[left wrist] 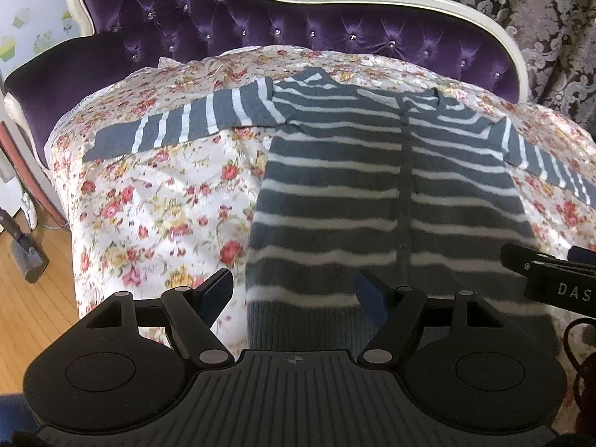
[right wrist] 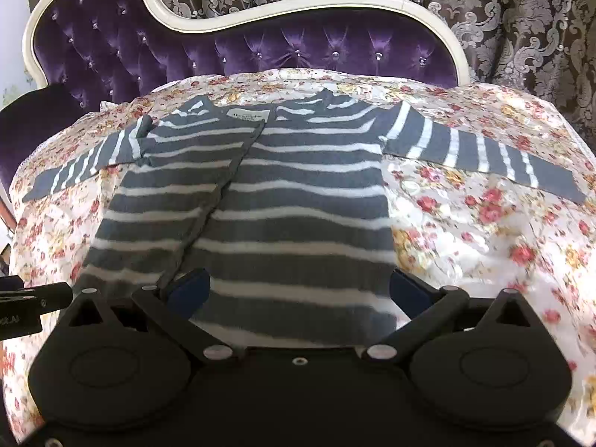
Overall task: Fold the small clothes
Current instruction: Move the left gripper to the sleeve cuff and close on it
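Observation:
A small grey cardigan with white stripes (left wrist: pixel 335 186) lies flat and face up on a floral cloth, both sleeves spread out to the sides; it also shows in the right wrist view (right wrist: pixel 298 193). My left gripper (left wrist: pixel 294 294) is open, its fingers straddling the cardigan's lower left hem corner. My right gripper (right wrist: pixel 298 292) is open over the hem's right part. The right gripper also shows at the right edge of the left wrist view (left wrist: pixel 551 275). Neither gripper holds any fabric.
The floral cloth (left wrist: pixel 156 193) covers a purple tufted sofa (left wrist: pixel 223 18) with a cream frame. Patterned curtains (right wrist: pixel 484 7) hang behind. Wooden floor (left wrist: pixel 33 298) and a vacuum head (left wrist: pixel 26 260) lie at the left.

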`<state>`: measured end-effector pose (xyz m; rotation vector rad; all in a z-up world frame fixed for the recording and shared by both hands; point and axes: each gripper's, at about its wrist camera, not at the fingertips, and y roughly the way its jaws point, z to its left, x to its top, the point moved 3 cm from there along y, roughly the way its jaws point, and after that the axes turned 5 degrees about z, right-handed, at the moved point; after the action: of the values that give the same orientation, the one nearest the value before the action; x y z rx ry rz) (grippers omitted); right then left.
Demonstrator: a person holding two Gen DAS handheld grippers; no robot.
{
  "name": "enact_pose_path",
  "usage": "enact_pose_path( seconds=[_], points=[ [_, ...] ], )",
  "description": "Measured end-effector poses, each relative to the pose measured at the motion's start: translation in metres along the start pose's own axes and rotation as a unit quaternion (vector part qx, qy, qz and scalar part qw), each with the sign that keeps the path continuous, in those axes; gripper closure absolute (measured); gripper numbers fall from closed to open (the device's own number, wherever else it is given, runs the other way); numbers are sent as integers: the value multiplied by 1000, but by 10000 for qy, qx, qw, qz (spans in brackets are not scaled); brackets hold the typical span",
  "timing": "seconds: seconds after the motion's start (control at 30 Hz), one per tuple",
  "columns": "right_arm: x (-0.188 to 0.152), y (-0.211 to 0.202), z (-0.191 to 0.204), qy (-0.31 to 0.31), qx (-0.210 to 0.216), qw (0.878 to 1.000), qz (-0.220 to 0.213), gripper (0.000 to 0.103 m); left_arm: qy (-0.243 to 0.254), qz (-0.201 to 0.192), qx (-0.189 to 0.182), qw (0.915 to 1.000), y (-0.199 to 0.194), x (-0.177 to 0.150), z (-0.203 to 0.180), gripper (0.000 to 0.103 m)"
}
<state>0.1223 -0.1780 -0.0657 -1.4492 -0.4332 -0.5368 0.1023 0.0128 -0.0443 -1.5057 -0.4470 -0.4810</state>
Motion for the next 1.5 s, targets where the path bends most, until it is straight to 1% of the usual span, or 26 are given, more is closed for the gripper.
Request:
enact_pose_path(
  seconds=[0.1, 0.3, 0.67, 0.83, 0.93, 1.0, 1.03, 1.13, 1.17, 1.2, 1.23, 1.27, 1.33, 1.37, 1.43, 1.5],
  points=[
    [14, 5, 1, 38, 70, 10000, -7, 1, -50, -20, -61, 10000, 2, 15, 4, 32],
    [43, 13, 6, 69, 253, 9995, -158, 1, -143, -154, -114, 9997, 4, 46, 13, 32],
    [96, 34, 14, 29, 442, 9982, -412, 1, -414, -509, 73, 9978, 10, 102, 40, 32],
    [111, 50, 10, 167, 532, 9974, -454, 1, -595, -606, -72, 9964, 22, 120, 51, 32],
    [118, 63, 7, 234, 599, 9967, -490, 1, -661, -569, -336, 9956, 35, 126, 57, 32],
    [120, 72, 5, 287, 668, 9959, -533, 1, -747, -486, -698, 9936, 46, 126, 61, 32],
    [121, 77, 4, 312, 731, 9953, -555, 1, -838, -455, -924, 9911, 52, 125, 64, 32],
    [119, 96, 2, 333, 1114, 9918, -523, 1, -1295, -333, -1715, 9761, 73, 118, 77, 30],
    [118, 103, 2, 334, 1279, 9902, -451, 1, -1402, -258, -1809, 9731, 81, 116, 81, 30],
    [117, 110, 2, 328, 1423, 9887, -331, 1, -1425, -240, -1747, 9740, 86, 115, 84, 29],
    [114, 115, 3, 323, 1499, 9879, -233, 1, -1388, -275, -1598, 9770, 91, 113, 86, 25],
    [112, 119, 3, 320, 1535, 9875, -186, 1, -1307, -336, -1426, 9805, 96, 112, 89, 23],
    [107, 124, 4, 244, 1480, 9885, -202, 1, -1191, -389, -1260, 9841, 103, 113, 96, 18],
    [105, 125, 5, 164, 1425, 9894, -202, 1, -1187, -416, -1203, 9847, 108, 113, 102, 17],
    [104, 124, 6, 83, 1396, 9899, -251, 1, -1289, -447, -1082, 9847, 114, 113, 117, 9],
    [103, 121, 6, 59, 1431, 9891, -343, 1, -1398, -478, -904, 9849, 120, 114, 133, 7]
  ],
)
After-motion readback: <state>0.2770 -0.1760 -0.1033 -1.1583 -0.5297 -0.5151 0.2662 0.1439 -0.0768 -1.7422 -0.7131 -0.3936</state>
